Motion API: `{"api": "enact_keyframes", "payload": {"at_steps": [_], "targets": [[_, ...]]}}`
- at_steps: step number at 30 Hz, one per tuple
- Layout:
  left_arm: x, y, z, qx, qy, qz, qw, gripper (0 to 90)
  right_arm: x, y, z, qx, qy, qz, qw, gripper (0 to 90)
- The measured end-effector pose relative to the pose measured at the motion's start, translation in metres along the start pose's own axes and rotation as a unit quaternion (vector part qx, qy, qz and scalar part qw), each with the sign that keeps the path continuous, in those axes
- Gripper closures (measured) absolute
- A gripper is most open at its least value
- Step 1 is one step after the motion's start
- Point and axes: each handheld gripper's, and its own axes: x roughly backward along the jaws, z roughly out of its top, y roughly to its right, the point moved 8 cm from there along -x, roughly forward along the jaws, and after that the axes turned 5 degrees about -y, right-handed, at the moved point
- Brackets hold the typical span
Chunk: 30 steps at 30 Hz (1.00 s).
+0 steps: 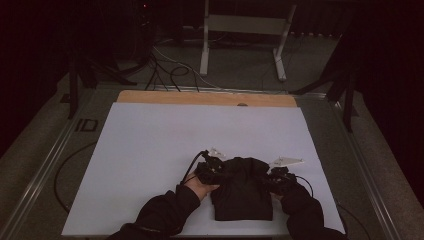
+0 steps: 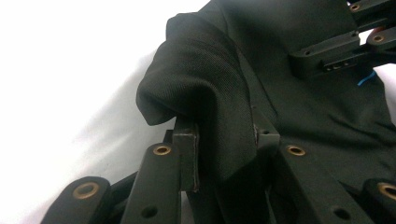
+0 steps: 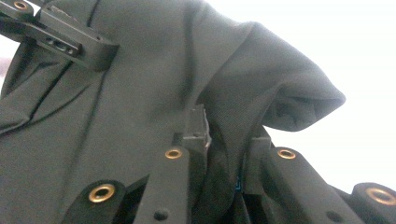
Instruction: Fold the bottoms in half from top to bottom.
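While both grippers pinch folds of the black garment (image 1: 243,189) near the front edge of the white worktop (image 1: 150,150), the risk is slippage. The left gripper (image 2: 224,140) has its jaws pressed on a bunched fold at the garment's left side, and the right gripper (image 3: 226,135) likewise on its right. An uneven lift could let the thin cloth slide free and undo the fold.

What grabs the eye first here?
A dark folded garment lies at the near edge of the white table sheet, the only dark mass on it. The left claw and right claw each pinch a fold of it, one on each side.
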Motion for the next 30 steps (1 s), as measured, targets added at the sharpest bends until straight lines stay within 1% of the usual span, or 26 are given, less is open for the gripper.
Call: {"api": "enact_keyframes", "payload": {"at_steps": [2, 3, 10, 12, 16, 20, 22, 23, 26, 30], "targets": [[0.002, 0.002, 0.001, -0.005, 0.000, -0.001, 1.0000, 71.4, 0.002, 0.000, 0.001, 0.003, 0.001, -0.002, 1.0000, 77.3], [0.003, 0.003, 0.003, -0.004, 0.005, 0.000, 1.0000, 71.4, 0.003, -0.001, 0.001, 0.002, 0.002, -0.001, 1.0000, 77.3], [0.010, 0.006, 0.009, -0.012, 0.011, -0.006, 0.9998, 71.5, 0.008, -0.001, 0.004, 0.001, 0.012, -0.001, 0.9999, 77.5], [0.016, 0.010, 0.014, -0.020, 0.018, -0.008, 0.9996, 71.5, 0.012, -0.001, 0.007, 0.004, 0.018, -0.004, 0.9998, 77.5], [0.024, 0.013, 0.021, -0.024, 0.028, -0.010, 0.9993, 71.5, 0.018, -0.001, 0.012, 0.005, 0.030, -0.006, 0.9995, 77.5], [0.030, 0.016, 0.024, -0.034, 0.030, -0.010, 0.9989, 71.6, 0.024, -0.002, 0.016, 0.005, 0.038, -0.006, 0.9993, 77.5], [0.034, 0.017, 0.026, -0.034, 0.032, -0.014, 0.9988, 71.5, 0.026, -0.002, 0.018, 0.006, 0.041, -0.007, 0.9991, 77.5], [0.035, 0.017, 0.027, -0.035, 0.033, -0.012, 0.9988, 71.6, 0.028, -0.003, 0.020, 0.003, 0.046, -0.007, 0.9989, 77.5], [0.041, 0.016, 0.030, -0.039, 0.035, -0.014, 0.9985, 71.5, 0.034, -0.003, 0.023, 0.008, 0.052, -0.009, 0.9986, 77.6], [0.045, 0.017, 0.033, -0.039, 0.038, -0.015, 0.9984, 71.5, 0.039, -0.004, 0.027, 0.005, 0.062, -0.011, 0.9980, 77.6]]}}
